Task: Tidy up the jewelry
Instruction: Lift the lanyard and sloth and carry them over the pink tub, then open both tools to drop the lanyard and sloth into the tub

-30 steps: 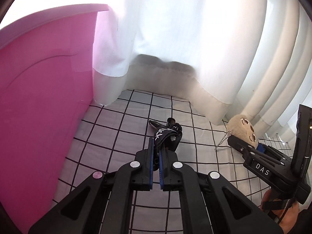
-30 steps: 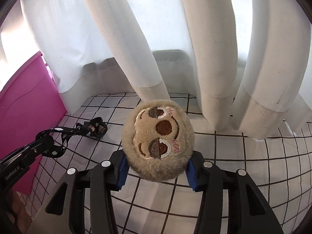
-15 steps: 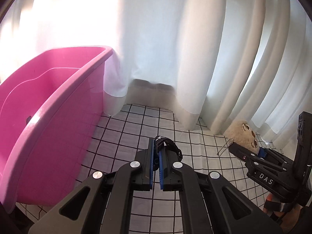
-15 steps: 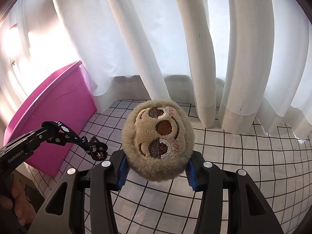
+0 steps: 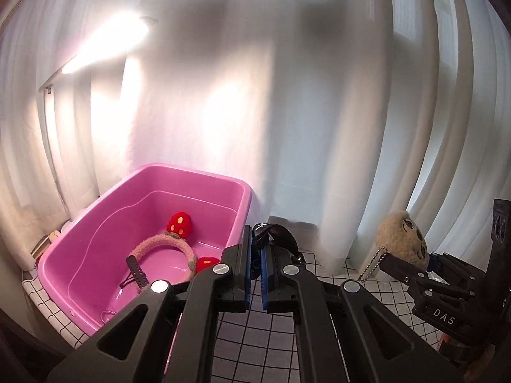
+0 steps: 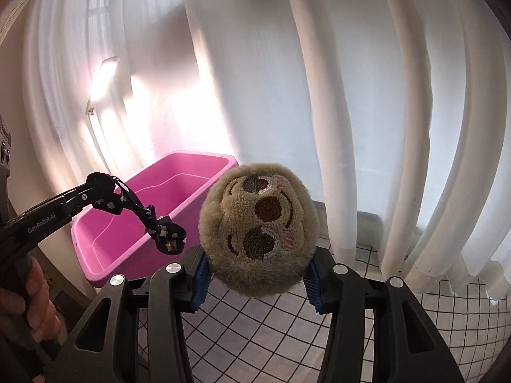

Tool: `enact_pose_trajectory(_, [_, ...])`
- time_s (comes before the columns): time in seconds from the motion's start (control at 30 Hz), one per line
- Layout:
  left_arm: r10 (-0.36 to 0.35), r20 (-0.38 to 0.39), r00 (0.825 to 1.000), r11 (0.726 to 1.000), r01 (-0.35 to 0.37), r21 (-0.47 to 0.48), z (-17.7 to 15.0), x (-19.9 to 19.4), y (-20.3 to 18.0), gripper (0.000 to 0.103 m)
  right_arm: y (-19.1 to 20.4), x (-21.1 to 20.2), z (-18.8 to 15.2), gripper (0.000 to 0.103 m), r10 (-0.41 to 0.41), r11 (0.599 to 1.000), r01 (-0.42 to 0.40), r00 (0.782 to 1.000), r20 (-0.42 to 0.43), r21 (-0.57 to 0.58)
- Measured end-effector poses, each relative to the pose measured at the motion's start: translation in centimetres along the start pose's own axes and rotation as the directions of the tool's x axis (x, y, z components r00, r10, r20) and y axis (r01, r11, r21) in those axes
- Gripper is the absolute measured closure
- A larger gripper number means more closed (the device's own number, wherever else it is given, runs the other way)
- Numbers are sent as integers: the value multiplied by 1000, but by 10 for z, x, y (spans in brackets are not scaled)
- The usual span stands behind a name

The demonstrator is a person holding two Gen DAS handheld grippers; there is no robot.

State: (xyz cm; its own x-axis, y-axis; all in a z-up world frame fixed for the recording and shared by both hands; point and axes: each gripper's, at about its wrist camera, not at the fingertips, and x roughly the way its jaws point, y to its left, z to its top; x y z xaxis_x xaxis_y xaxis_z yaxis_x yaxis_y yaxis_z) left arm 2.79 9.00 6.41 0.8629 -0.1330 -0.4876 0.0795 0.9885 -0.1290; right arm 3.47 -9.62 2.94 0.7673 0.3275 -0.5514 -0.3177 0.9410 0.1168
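My left gripper [image 5: 254, 249] is shut on a black patterned hair tie [image 5: 281, 239], held in the air just right of the pink tub [image 5: 95, 316]. The hair tie hangs from the left gripper [image 6: 95, 188] in the right wrist view [image 6: 159, 226], in front of the tub [image 6: 95, 271]. My right gripper [image 6: 255, 274] is shut on a tan plush sloth keychain [image 6: 258, 236], held above the table. The plush [image 5: 400, 239] with its ball chain [image 5: 372, 263] shows at the right in the left wrist view. Inside the tub lie a pink headband [image 5: 166, 245] with red plush ears and a black clip [image 5: 137, 271].
A white cloth with a black grid [image 6: 271, 335] covers the table. White curtains [image 6: 383, 127] hang close behind the table and the tub. A bright lamp [image 5: 105, 41] glows behind the curtain at upper left.
Both grippers have risen well above the table with their loads. The left gripper has lifted the hair tie off the cloth, and the tub's inside has come into view.
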Motion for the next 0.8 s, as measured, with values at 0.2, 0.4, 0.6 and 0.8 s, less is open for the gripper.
enact_pose_trajectory(0.2, [137,38,990,991,-136,-19,26,-14,55,98,62,28,39,56,114,991,-113,993,8,-76])
enact_pose_trajectory(0.4, [239,-34,970,968,-241,-72,20,8,111,98,117,85,62,56,176,974,-184,982,-75,-131])
enact_pose_trajectory(0.6, [282,-142,949,947,-299,-115,-2,35,143,97,155,136,63,56,159,964,-191,971,-176,-185])
enact_pose_trajectory(0.8, [303,-228,925,929,-340,-148,-13,48,162,76,166,168,62,35,98,968,-153,961,-260,-199])
